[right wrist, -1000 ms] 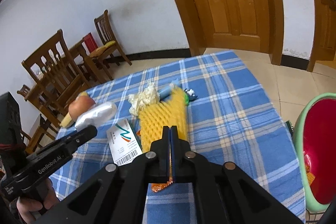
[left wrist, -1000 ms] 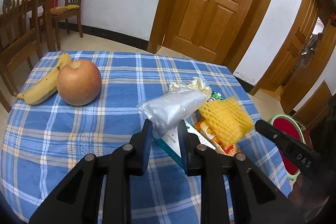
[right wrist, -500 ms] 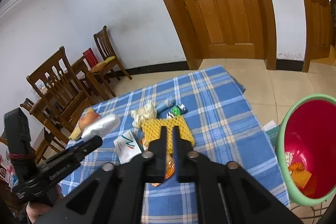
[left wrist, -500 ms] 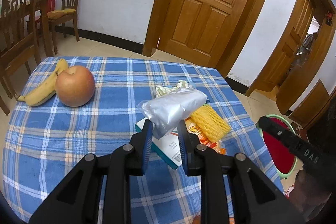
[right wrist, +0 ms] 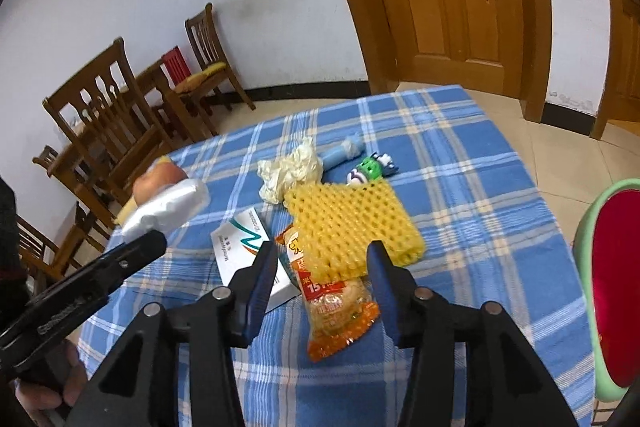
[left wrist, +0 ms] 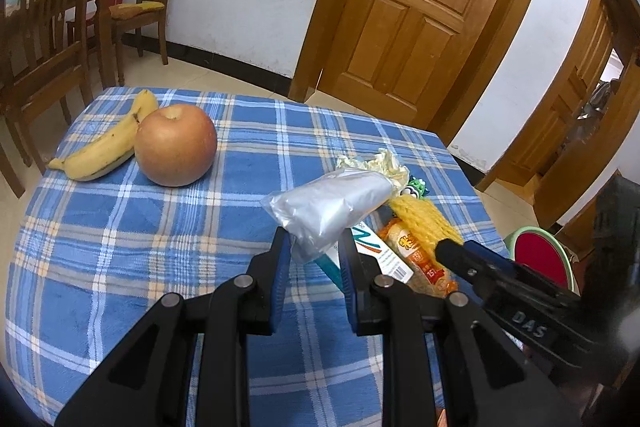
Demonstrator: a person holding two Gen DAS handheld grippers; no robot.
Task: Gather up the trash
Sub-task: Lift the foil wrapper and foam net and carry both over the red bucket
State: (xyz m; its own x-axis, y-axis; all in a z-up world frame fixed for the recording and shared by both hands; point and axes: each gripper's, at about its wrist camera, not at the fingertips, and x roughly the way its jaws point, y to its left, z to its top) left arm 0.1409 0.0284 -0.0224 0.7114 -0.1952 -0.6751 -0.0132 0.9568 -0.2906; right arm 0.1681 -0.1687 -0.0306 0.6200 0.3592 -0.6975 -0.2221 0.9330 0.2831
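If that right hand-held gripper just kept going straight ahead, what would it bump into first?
Most likely the yellow foam net, which lies just ahead between the open fingers of the right hand-held gripper, on top of the orange snack packet. Depth is hard to judge through the fisheye.

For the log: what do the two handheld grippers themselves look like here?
Both are matte black plastic linkage frames with round silver pivot pins and blue pads lining the inner faces of the fingers. The left gripper bears white lettering on its side, too blurred to read. The right gripper shows white letters "DAS" on its side. No cables visible.
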